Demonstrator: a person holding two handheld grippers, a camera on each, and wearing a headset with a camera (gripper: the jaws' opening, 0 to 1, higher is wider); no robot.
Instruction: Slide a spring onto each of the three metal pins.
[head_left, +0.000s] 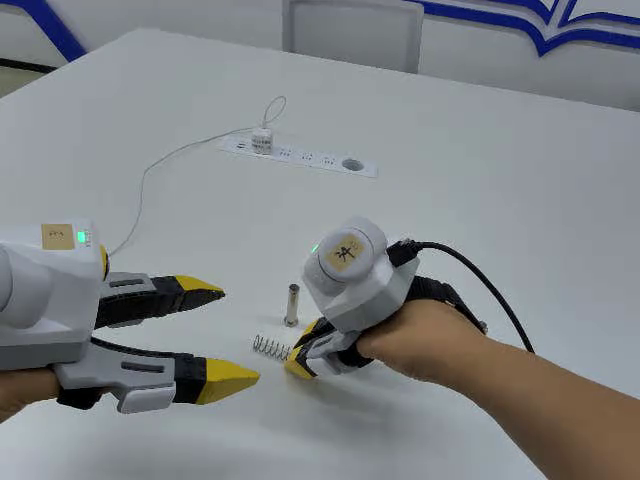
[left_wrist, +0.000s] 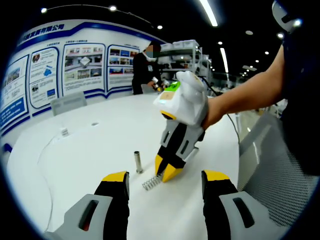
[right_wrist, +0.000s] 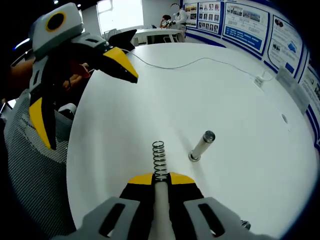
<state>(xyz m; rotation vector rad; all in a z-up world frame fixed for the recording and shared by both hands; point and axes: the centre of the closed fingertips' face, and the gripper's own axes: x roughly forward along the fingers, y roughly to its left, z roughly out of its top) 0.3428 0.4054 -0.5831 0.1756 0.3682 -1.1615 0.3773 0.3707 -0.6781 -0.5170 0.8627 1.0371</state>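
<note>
Left gripper (head_left: 236, 336): white plastic body, black jaws with yellow wedge tips, spread wide, holding nothing.
Spring (head_left: 270, 347): thin wire coil lying flat on the table, one end pinched by the right gripper.
Pin (head_left: 292, 305): smooth metal cylinder, upright, near the spring but apart from it.
Right gripper (head_left: 298, 362): yellow tips closed on the spring's end.
Table (head_left: 470, 190): smooth, white.

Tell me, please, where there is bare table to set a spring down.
Bare table lies between the power strip and the pin, and right of the cable. It is crowded around the spring, between the left gripper and right gripper.
</note>
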